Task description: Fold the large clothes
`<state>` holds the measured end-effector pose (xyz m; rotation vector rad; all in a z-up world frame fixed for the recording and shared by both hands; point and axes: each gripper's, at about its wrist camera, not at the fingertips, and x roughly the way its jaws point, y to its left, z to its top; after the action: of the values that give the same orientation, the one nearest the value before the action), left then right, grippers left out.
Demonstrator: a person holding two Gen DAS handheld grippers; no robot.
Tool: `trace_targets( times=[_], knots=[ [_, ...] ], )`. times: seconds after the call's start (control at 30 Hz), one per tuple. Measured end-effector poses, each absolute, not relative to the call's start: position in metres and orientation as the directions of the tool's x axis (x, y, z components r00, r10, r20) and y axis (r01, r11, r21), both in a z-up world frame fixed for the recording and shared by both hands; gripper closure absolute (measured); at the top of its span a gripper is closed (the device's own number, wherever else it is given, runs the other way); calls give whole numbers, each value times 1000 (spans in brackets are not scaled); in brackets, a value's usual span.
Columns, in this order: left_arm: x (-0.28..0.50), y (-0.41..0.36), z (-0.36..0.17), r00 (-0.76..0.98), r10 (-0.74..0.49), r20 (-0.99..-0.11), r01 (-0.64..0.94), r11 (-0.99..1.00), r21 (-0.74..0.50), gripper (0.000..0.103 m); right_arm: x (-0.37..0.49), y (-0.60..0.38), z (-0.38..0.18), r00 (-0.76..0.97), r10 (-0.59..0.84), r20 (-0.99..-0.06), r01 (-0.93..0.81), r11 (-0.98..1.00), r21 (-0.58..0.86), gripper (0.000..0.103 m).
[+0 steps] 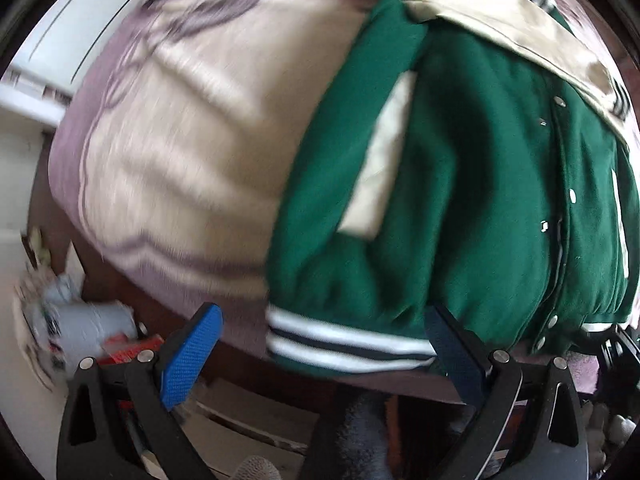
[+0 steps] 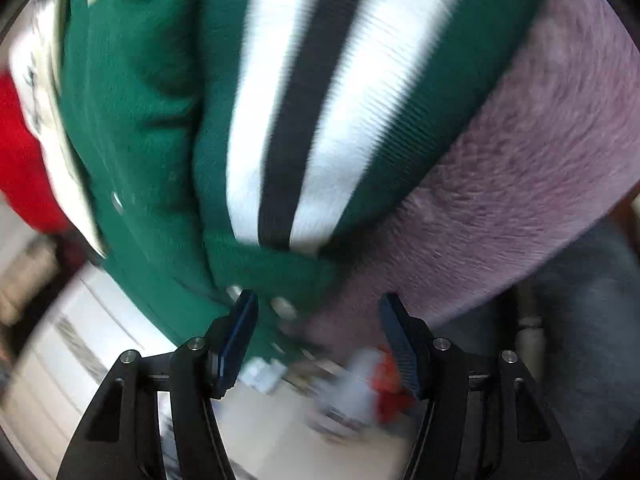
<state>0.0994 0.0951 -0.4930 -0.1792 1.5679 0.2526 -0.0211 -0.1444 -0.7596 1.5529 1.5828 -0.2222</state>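
A green varsity jacket [image 1: 460, 168] with cream sleeves [image 1: 500, 28] and silver snaps lies on a mauve and cream blanket [image 1: 192, 128]. Its white and dark striped hem [image 1: 348, 344] hangs at the bed's near edge. My left gripper [image 1: 324, 308] points down over that hem, jaws wide open, and its blue pads [image 1: 192, 356] touch nothing. In the right wrist view the striped hem [image 2: 288, 112] fills the middle. The right gripper [image 2: 319, 296] stands open, with the jacket's snap corner [image 2: 280, 304] beside its left finger but not pinched.
Grey bags [image 1: 80, 320] and a red box [image 1: 128, 350] lie on the floor at lower left. A white unit [image 2: 80, 340] stands low on the left. Something red [image 2: 20, 140] sits beyond the jacket. The mauve blanket [image 2: 520, 160] ends over a grey surface [image 2: 580, 300]. Both views are blurred.
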Motion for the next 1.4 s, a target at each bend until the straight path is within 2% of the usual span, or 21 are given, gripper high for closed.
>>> trace_targets(
  times=[0.07,0.1,0.13,0.33,0.4,0.47,0.5,0.53,0.57,0.7,0.73,0.77,0.8,0.87,1.0,1.07,1.2,1.27,1.3,1.4],
  knots=[
    [88,109,-495,-18,39,-999,-313,949,43,0,-25,-139,-759,238,680,-694,878,155,453,37],
    [83,115,-496,-21,41,-999,-327,944,45,0,-29,-137,-755,258,656,-710,875,153,459,61],
    [79,121,-497,-24,43,-999,-338,940,49,0,-29,-130,-750,264,651,-712,861,173,478,97],
    [68,148,-500,-19,62,-998,-396,916,65,0,-33,-82,-723,115,653,-749,798,388,461,101],
    [68,155,-500,-13,66,-998,-417,906,66,0,-33,-68,-731,11,674,-739,785,452,424,100],
    [65,157,-496,2,65,-998,-436,898,58,0,-36,-51,-738,2,735,-678,792,413,449,81],
    [64,162,-495,7,68,-998,-442,895,57,0,-35,-41,-741,12,767,-642,788,388,478,50],
    [64,165,-495,12,69,-998,-444,894,57,0,-34,-31,-741,18,780,-626,771,388,505,27],
    [64,166,-495,15,69,-998,-444,894,55,0,-29,-20,-740,27,775,-631,741,408,533,24],
    [63,167,-493,20,77,-997,-440,896,61,0,8,16,-741,-1,706,-708,625,553,551,22],
    [63,169,-493,20,83,-996,-437,897,66,0,14,25,-740,12,703,-711,622,551,556,34],
    [62,169,-493,21,85,-996,-434,898,68,0,15,31,-738,28,706,-708,616,546,568,55],
    [63,168,-492,20,85,-996,-433,899,68,0,15,38,-735,15,712,-702,607,552,572,92],
    [62,170,-491,24,78,-997,-434,899,60,0,12,43,-722,-3,696,-718,599,576,555,92],
    [63,167,-492,29,78,-997,-417,907,59,0,16,31,-683,-11,566,-824,524,706,477,93],
    [66,164,-495,26,80,-996,-407,911,62,0,24,23,-691,-59,541,-839,510,739,441,92],
    [74,160,-489,46,64,-997,-412,911,40,0,31,37,-726,-220,669,-710,565,680,467,81],
    [81,153,-477,85,73,-994,-382,923,35,0,38,39,-712,-216,676,-704,543,683,489,63],
    [84,148,-473,99,79,-992,-364,931,38,0,39,32,-699,-192,680,-708,537,677,504,50],
    [101,120,-460,148,98,-984,-272,961,55,0,39,-4,-662,-107,676,-729,569,643,513,47]
  ],
)
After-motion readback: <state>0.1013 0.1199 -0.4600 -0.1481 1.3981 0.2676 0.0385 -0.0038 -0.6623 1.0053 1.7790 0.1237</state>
